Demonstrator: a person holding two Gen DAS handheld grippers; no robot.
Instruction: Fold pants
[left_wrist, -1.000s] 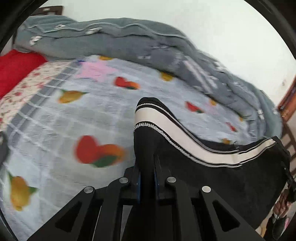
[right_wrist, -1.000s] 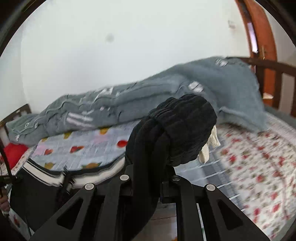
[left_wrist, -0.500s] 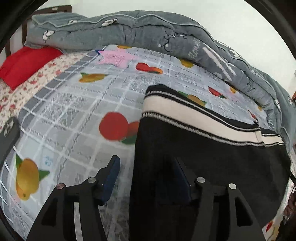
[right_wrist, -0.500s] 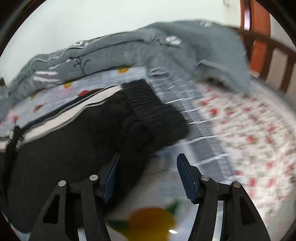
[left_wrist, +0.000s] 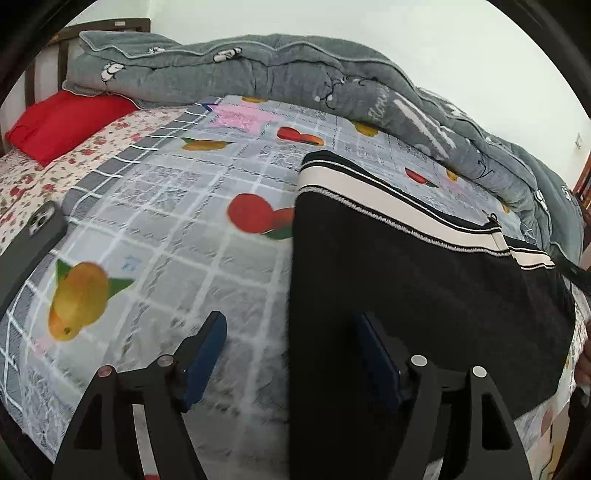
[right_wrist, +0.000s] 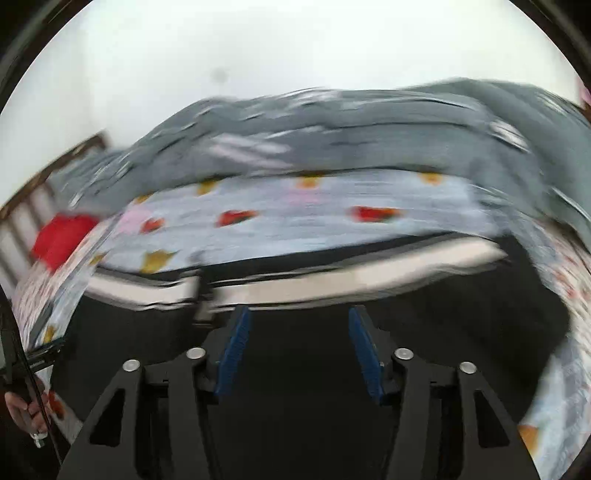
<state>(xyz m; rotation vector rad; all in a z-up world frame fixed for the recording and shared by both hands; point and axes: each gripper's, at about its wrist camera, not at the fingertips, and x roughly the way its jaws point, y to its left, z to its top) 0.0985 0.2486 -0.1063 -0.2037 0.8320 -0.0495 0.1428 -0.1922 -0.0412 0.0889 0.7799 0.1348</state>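
Presently, black knit pants with a cream side stripe (left_wrist: 424, 280) lie flat on the grey checked, fruit-printed bedsheet (left_wrist: 166, 236), their folded left edge running between the fingers of the left gripper (left_wrist: 291, 354). That gripper's jaws are opening and its blue pads (left_wrist: 205, 350) stand clear of the cloth, so nothing is grasped. In the blurred right wrist view the right gripper (right_wrist: 301, 350) hovers over the dark fabric just below the stripe; its jaws are closing, yet the pads do not press on anything. Judged from this, one fold has been laid down and let go, and the step in hand is regrasping. A further fold would call for both grippers to pinch one end of the bundle and carry it across evenly, without dragging the layer beneath
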